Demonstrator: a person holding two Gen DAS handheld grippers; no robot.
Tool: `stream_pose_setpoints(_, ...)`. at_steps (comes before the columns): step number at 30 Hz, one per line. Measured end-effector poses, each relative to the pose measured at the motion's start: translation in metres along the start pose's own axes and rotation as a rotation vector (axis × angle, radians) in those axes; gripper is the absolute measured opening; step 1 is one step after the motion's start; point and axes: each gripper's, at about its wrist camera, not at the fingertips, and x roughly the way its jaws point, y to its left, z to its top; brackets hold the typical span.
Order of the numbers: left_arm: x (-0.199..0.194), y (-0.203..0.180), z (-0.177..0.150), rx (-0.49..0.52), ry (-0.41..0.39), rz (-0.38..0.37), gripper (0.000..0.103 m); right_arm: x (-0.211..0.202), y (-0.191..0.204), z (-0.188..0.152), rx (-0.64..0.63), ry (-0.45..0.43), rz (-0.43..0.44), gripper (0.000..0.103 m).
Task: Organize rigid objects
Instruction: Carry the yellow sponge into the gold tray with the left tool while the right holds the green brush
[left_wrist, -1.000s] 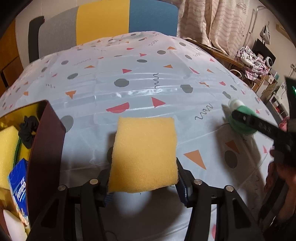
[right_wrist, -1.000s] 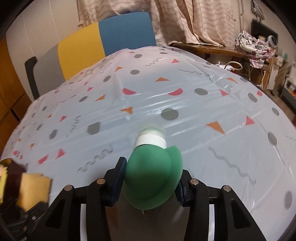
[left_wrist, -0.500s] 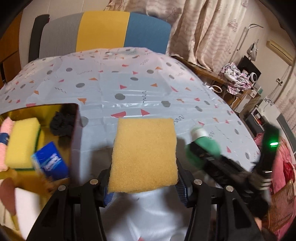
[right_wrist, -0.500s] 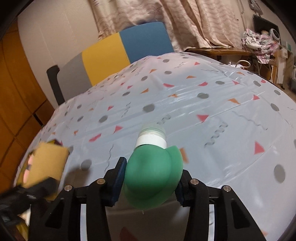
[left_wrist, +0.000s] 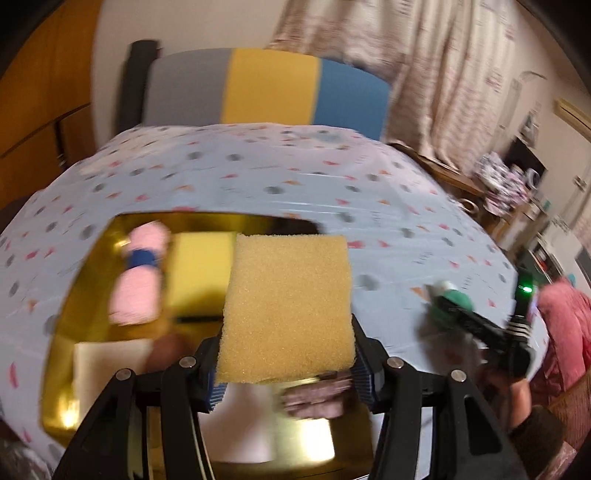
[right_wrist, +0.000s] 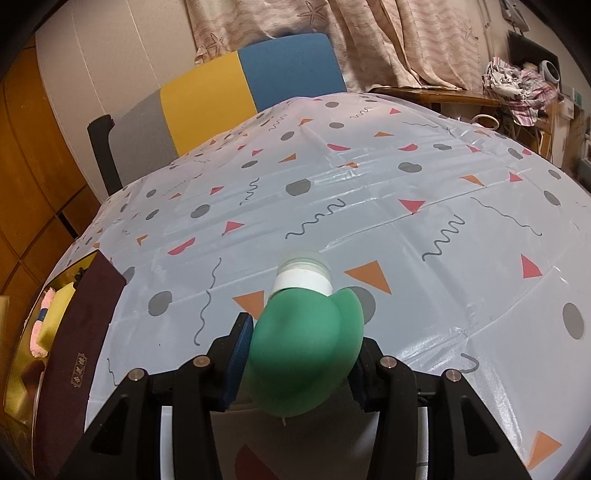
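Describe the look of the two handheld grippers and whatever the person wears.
Both the left gripper and right gripper are black angular frames with silver bolts and blue ribbed finger pads. Seen from the left wrist camera, the right one carries a green light. A dark brown sleeve covers the wrist.

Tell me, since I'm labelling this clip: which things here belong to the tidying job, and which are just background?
Job: orange sponge in left gripper; green bottle in right gripper; gold box.
Background: chair, curtains, patterned tablecloth.
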Motion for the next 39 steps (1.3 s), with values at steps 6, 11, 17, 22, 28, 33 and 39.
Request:
stream_pose_setpoints(6, -0.003, 0.074, -0.011, -0.121, 0.021, 0.102, 0.055, -0.002, 0.003, -0.001, -0.017, -0.017, -0.021, 0.047)
stream_pose_setpoints(11, 0.0, 0.112, -0.02, -0.184, 0.049, 0.146, 0.055, -0.002, 0.005, -0.001, -0.029, -0.019, -0.035, 0.047)
stream_pose_setpoints(17, 0.008, 0.128, -0.032, -0.19, 0.098, 0.192, 0.055, 0.0, 0.006, 0.0, -0.041, -0.015, -0.047, 0.047)
stream_pose_setpoints(22, 0.016, 0.132, -0.032, -0.17, 0.125, 0.249, 0.056, 0.0, 0.008, -0.001, -0.051, -0.015, -0.056, 0.047)
stream_pose_setpoints(28, 0.019, 0.132, -0.033, -0.154, 0.14, 0.302, 0.056, -0.001, 0.009, -0.001, -0.062, -0.022, -0.065, 0.047)
stream_pose_setpoints(33, 0.026, 0.131, -0.034, -0.149, 0.161, 0.325, 0.056, -0.003, 0.011, -0.002, -0.071, -0.03, -0.071, 0.047)
stream_pose_setpoints(39, 0.036, 0.119, -0.029, -0.123, 0.171, 0.289, 0.056, -0.004, 0.012, -0.002, -0.076, -0.039, -0.072, 0.047)
